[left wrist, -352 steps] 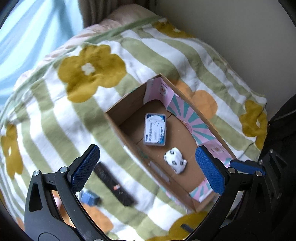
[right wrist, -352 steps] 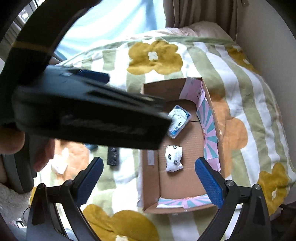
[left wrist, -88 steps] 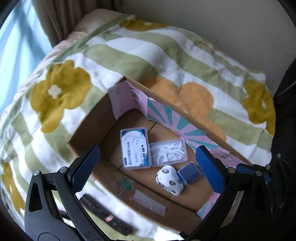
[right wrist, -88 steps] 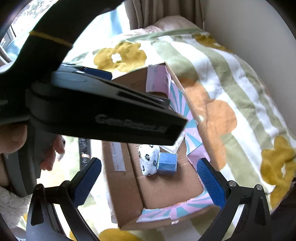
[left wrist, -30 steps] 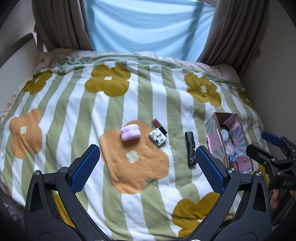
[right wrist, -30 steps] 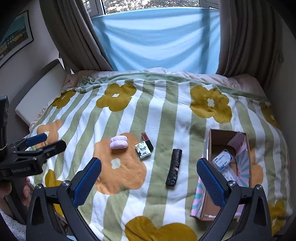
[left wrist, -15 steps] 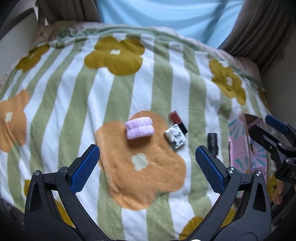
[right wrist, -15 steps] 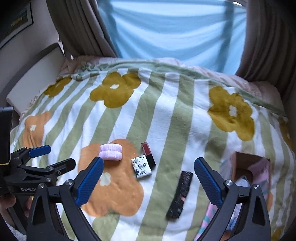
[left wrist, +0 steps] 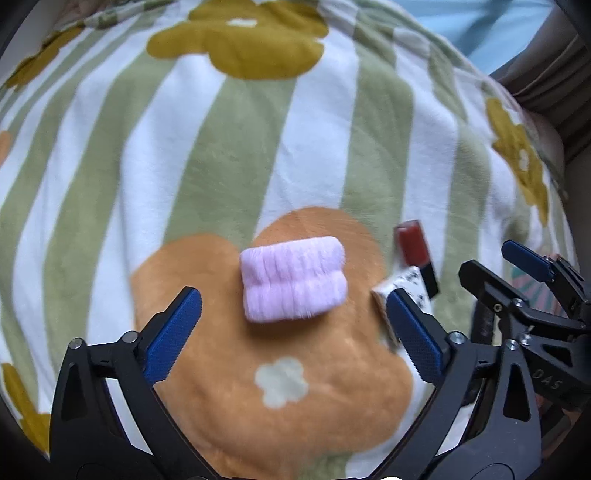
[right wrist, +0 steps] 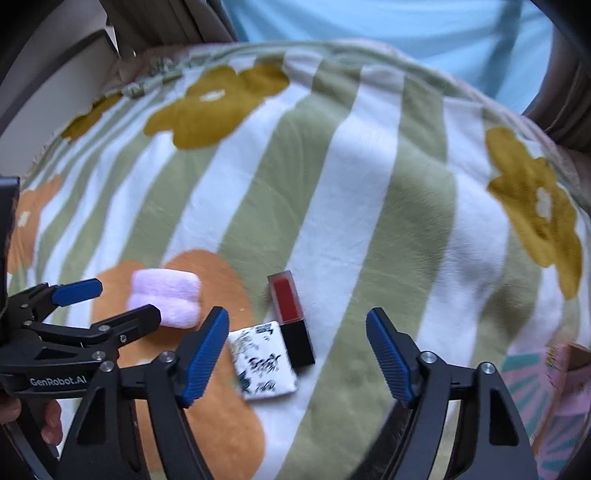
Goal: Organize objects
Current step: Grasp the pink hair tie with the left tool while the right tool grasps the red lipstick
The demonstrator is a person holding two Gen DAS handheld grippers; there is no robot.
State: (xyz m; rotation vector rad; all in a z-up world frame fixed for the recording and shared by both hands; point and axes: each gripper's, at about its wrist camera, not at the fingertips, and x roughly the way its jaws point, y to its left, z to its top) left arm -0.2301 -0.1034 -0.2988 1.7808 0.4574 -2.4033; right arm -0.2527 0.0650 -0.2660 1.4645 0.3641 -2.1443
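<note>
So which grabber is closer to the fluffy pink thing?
The left gripper. Its open fingers sit on either side of the pink fluffy roll, just short of it. The right gripper is off to the side, over the red lipstick.

Blanket point(left wrist: 332, 155): showing sage-green and white stripes, mustard flowers with white centres, one orange flower point(left wrist: 280, 354) with a pale cream centre. Fluffy roll point(left wrist: 293, 282): reading pale lilac-pink, ribbed. Lipstick box point(right wrist: 291, 321): showing a red upper part, black base. Small packet point(right wrist: 264, 360): white with black scribble print. Box flap point(right wrist: 546, 376): showing pink with teal rays, brown cardboard edge. Both grippers, left gripper point(left wrist: 293, 336) and right gripper point(right wrist: 297, 354): wearing black frames, ridged blue pads. Backdrop point(right wrist: 388, 33): glowing light blue.
</note>
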